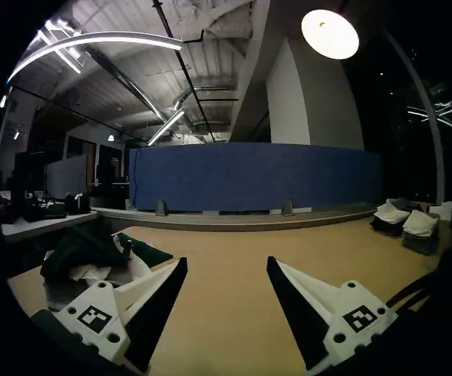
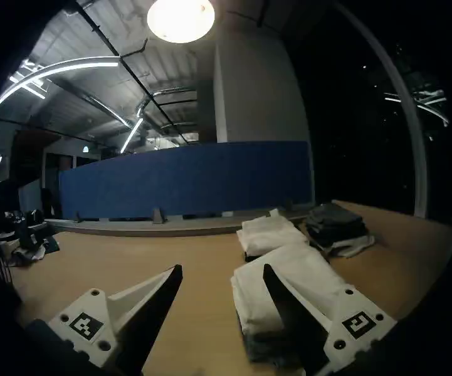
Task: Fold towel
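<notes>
Wooden table (image 1: 226,313) sitting under left gripper (image 1: 226,260) — fingers hanging apart, crumpled dark towel (image 1: 94,247) lying off its left finger, right gripper (image 2: 222,266) gaping too, folded white towels (image 2: 251,294) resting at its right finger

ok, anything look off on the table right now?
Only the heap of dark and white towels at the left of the table in the left gripper view: it is crumpled and unfolded, while the folded stacks in the right gripper view sit neat. Nothing spilled or damaged that I can see.
</notes>
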The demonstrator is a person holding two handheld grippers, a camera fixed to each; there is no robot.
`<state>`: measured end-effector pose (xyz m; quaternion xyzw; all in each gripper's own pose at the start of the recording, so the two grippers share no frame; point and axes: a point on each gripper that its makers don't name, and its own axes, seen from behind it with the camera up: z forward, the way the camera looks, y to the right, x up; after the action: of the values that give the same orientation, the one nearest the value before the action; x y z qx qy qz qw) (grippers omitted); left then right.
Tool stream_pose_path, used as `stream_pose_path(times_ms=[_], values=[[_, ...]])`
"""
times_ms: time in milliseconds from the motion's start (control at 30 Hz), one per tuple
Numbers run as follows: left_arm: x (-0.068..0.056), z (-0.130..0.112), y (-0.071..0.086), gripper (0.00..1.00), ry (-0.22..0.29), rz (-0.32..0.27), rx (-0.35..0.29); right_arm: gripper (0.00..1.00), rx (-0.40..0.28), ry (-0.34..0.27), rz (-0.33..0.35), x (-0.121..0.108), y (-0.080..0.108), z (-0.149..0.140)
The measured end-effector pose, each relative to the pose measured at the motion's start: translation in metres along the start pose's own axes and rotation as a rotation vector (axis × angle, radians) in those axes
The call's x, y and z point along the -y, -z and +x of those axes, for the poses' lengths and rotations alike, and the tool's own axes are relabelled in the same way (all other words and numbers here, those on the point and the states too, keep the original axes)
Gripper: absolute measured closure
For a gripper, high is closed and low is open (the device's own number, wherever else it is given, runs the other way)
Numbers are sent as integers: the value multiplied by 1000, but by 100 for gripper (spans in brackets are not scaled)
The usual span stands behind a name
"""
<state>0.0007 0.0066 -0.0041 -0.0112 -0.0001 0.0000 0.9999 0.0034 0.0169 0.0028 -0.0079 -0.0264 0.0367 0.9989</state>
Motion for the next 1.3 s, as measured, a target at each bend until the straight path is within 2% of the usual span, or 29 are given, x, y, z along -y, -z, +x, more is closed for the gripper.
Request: stream_pose_path(times_ms=[900, 1300], values=[[0, 1, -2, 6, 0, 0, 0, 0, -52, 78, 23, 19, 4, -3], [0, 0, -1, 6, 0, 0, 0, 0, -52, 75, 14, 18, 4, -3]])
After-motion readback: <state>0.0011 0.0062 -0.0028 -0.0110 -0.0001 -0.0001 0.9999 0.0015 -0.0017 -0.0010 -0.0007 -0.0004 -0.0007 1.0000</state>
